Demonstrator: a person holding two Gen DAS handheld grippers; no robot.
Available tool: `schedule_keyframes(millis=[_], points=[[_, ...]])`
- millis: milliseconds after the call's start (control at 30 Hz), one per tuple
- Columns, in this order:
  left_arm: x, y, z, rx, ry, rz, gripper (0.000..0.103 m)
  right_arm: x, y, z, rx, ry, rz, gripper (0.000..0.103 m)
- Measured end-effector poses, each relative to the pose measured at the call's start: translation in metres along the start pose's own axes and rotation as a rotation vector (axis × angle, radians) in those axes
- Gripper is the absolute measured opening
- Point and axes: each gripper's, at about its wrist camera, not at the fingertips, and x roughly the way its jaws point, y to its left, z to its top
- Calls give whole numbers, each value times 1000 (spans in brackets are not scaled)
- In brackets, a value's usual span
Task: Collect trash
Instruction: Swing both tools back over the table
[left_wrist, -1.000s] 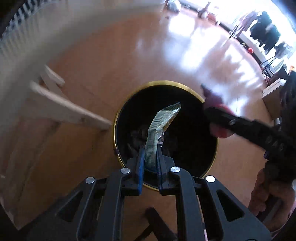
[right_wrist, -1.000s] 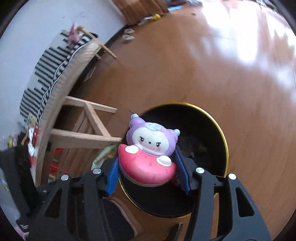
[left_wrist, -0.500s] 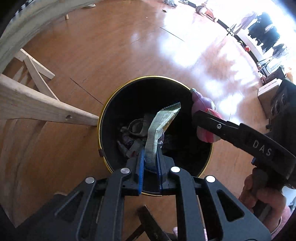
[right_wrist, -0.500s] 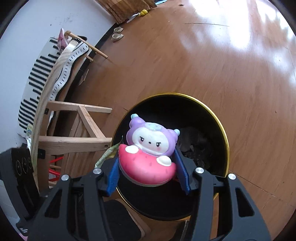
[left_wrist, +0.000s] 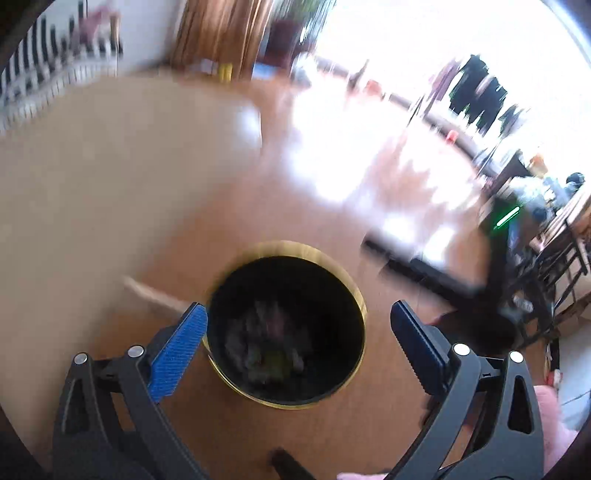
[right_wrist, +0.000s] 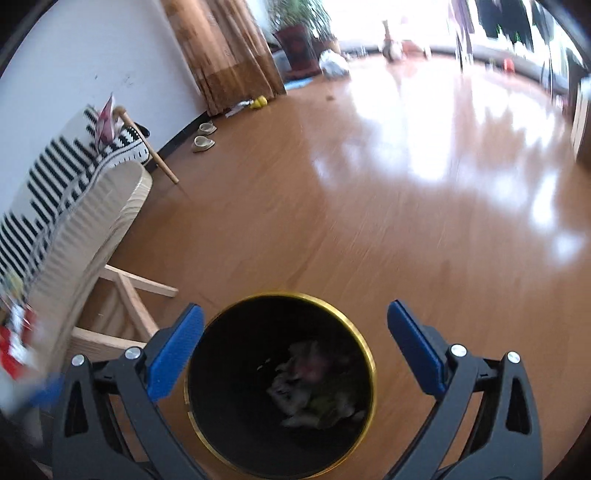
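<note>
A black bin with a gold rim (left_wrist: 354, 288) (right_wrist: 364, 349) stands on the wooden floor, below both grippers. Crumpled trash (left_wrist: 269, 345) (right_wrist: 314, 387) lies in a heap at its bottom; a pink patch and a green patch show in it, too blurred to name. My left gripper (left_wrist: 295, 314) hangs above the bin, its jaws opening wide, with nothing between the blue pads (left_wrist: 177, 354). My right gripper (right_wrist: 293, 312) also hovers over the bin, jaws opening wide and bare between the pads (right_wrist: 173, 354). The left wrist view is smeared by motion.
A wooden chair frame with a beige cushion (right_wrist: 88, 236) and a striped black-and-white cover (right_wrist: 48, 173) stands left of the bin. Slippers (right_wrist: 203, 142), a curtain (right_wrist: 225, 55) and a potted plant (right_wrist: 299, 33) sit by the far wall. Dark furniture (left_wrist: 546, 266) stands at the right.
Both grippers let go: the green wrapper left the left jaws and the plush toy left the right jaws. Both jaws swung wide, and both views rose and tilted up from the bin.
</note>
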Motion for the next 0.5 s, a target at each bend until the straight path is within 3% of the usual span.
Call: schedule_keyframes(millis=[133,233,400,500], points=[[-76,54,17,-17,-77,136,97,2,43,-4,-83,-25,11,96],[-133,127,5,-125,-161,343,97,3,101,-12,-204,-14,76,96],[-214,276,-49,-419,-217,674,97,-19,230,-14,-424,-52,287,96],[-237,348,-81,-543,-199,777,97,-36,307,-19,-524,-76,413,96]])
